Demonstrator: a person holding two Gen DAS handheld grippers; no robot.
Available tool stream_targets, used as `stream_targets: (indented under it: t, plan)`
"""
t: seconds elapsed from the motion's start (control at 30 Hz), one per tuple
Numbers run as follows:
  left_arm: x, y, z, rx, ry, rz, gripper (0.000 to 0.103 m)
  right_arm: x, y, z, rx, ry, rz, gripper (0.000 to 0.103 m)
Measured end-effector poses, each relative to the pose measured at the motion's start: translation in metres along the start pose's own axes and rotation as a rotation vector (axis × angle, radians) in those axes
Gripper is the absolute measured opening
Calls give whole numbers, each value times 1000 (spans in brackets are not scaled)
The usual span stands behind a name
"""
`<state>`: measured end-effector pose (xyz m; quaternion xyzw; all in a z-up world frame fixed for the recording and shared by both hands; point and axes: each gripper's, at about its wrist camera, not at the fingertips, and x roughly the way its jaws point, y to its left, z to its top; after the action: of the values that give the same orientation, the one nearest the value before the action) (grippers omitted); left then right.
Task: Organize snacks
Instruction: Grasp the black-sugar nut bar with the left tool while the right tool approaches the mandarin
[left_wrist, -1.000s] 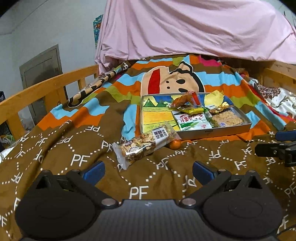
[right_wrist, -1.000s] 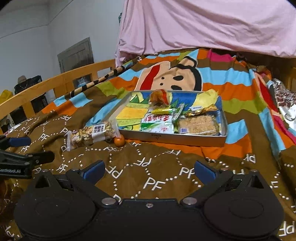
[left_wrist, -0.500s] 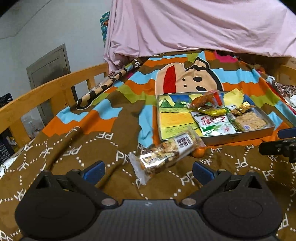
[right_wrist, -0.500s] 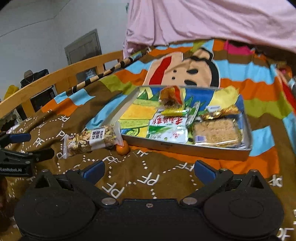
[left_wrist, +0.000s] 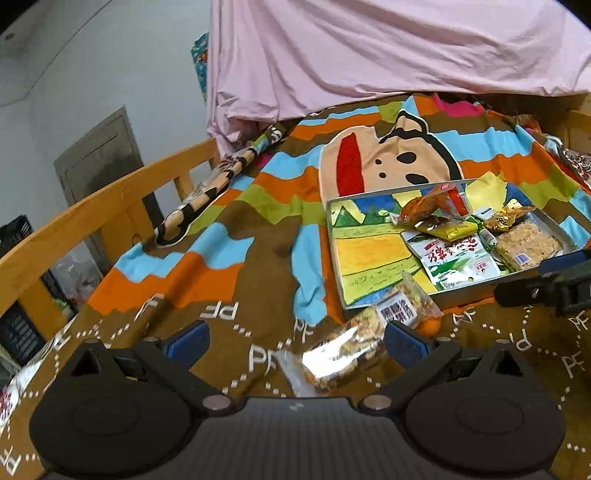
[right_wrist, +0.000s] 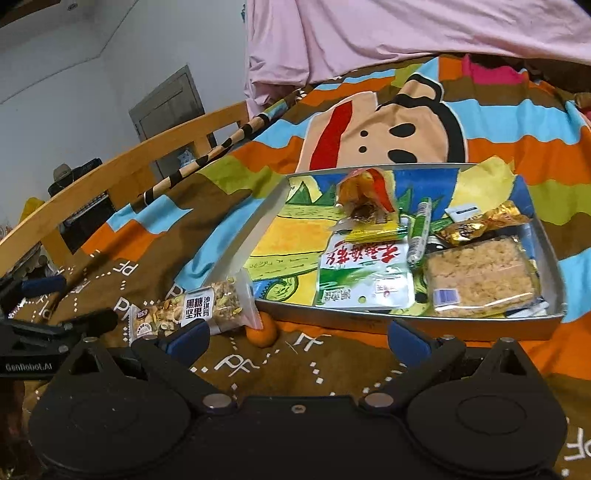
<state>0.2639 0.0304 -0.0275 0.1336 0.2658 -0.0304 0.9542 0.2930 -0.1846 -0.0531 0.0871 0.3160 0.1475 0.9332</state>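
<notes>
Nut bar (left_wrist: 364, 341) on the blanket (left_wrist: 221, 280) just outside the tray's (right_wrist: 406, 325) near-left corner, now between the left gripper's (left_wrist: 295, 341) spread jaws after its advance; right gripper (right_wrist: 295, 341) open, empty; pickup looks imminent.

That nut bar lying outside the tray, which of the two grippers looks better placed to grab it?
Probably the left hand-held gripper. Its fingers are open and the nut bar lies just ahead between them. The right hand-held gripper, also open, faces the tray, with the bar off towards its left finger.
</notes>
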Motion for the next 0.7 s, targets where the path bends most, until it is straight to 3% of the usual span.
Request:
stream_targets:
  t: [0.23, 0.33, 0.47, 0.6, 0.7]
  plan:
    - [28, -4, 9, 101, -5, -59, 103, 19, 4, -4, -2, 23, -1, 102]
    - [39, -4, 11, 146, 23, -130, 103, 28, 7, -8, -12, 37, 7, 101]
    - [51, -9, 11, 245, 63, -228, 103, 38, 9, -11, -31, 51, 15, 91]
    - [67, -21, 7, 375, 102, -208, 103, 48, 13, -13, -67, 62, 34, 84]
    - [76, -24, 4, 390, 132, -218, 102, 56, 18, -14, -95, 73, 53, 79]
